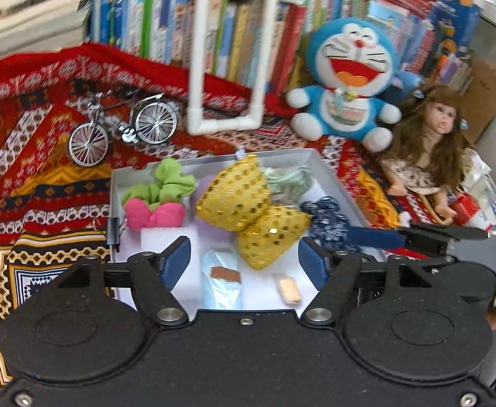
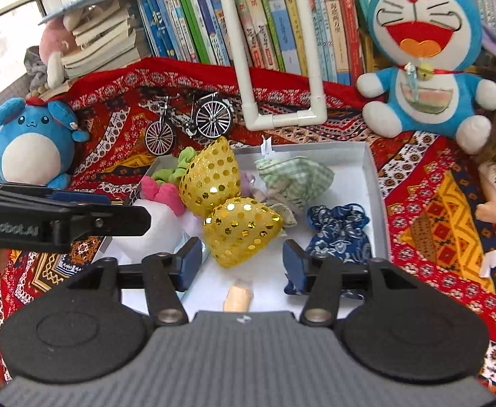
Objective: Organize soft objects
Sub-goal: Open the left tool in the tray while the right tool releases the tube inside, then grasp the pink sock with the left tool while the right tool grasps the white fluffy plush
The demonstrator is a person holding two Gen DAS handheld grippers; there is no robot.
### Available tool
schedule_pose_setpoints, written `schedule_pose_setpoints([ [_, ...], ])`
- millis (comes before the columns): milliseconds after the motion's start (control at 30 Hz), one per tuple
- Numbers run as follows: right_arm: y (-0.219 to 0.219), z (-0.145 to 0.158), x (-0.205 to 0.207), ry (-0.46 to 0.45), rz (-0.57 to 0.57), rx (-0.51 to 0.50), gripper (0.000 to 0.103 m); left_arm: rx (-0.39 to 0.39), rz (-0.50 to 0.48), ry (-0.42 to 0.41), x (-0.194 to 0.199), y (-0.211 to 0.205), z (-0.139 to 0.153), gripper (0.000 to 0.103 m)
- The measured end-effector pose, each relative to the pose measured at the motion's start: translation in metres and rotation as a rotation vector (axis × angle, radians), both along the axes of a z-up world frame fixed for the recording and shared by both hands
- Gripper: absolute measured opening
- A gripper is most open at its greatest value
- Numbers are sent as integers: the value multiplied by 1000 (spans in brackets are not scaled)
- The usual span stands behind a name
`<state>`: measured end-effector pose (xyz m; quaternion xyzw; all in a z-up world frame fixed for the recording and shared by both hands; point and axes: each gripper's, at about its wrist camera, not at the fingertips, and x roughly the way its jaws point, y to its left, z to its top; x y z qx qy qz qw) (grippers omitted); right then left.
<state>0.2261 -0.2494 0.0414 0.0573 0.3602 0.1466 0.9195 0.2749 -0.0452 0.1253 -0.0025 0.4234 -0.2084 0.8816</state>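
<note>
A shallow white box (image 1: 329, 176) (image 2: 373, 183) lies on a red patterned cloth and holds several soft pieces. A yellow sequinned bow-shaped pouch (image 1: 234, 196) (image 2: 241, 227) lies in its middle. A green and pink one (image 1: 159, 200) (image 2: 166, 186) is at the left, a green checked pouch (image 1: 288, 179) (image 2: 295, 176) at the back, and a dark blue patterned pouch (image 1: 329, 217) (image 2: 339, 234) at the right. My left gripper (image 1: 244, 259) is open just over the yellow pouch's near end. My right gripper (image 2: 242, 263) is open there too, its pads clear of the pouch.
A light blue packet (image 1: 220, 285) and a small beige piece (image 1: 290, 290) lie at the box's front. Behind stand a Doraemon plush (image 2: 424, 51), a doll (image 1: 431, 142), a toy bicycle (image 2: 190, 122), a white pipe frame (image 2: 281, 115), a round blue plush (image 2: 31, 142) and a row of books (image 2: 281, 27).
</note>
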Motion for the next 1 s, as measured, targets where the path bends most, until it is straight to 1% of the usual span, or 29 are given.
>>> schedule_pose_setpoints([
  [100, -7, 9, -12, -26, -7, 5, 76, 11, -30, -34, -17, -7, 11, 71],
  [233, -19, 19, -28, -42, -12, 21, 79, 13, -78, -65, -40, -18, 22, 73],
  [500, -62, 34, -64, -66, -65, 78, 83, 4, -146, -72, -73, -36, 29, 74],
  [600, -79, 35, -74, -64, -96, 101, 85, 9, -179, -65, -81, -47, 26, 74],
  [767, -105, 28, -81, -18, -145, 126, 86, 29, -236, -47, -91, -69, 16, 74],
  [900, -120, 17, -84, 8, -181, 129, 86, 27, -279, -6, -96, -86, 4, 73],
  [1000, -134, 6, -84, 50, -210, 162, 86, 23, -318, 29, -100, -99, -5, 72],
])
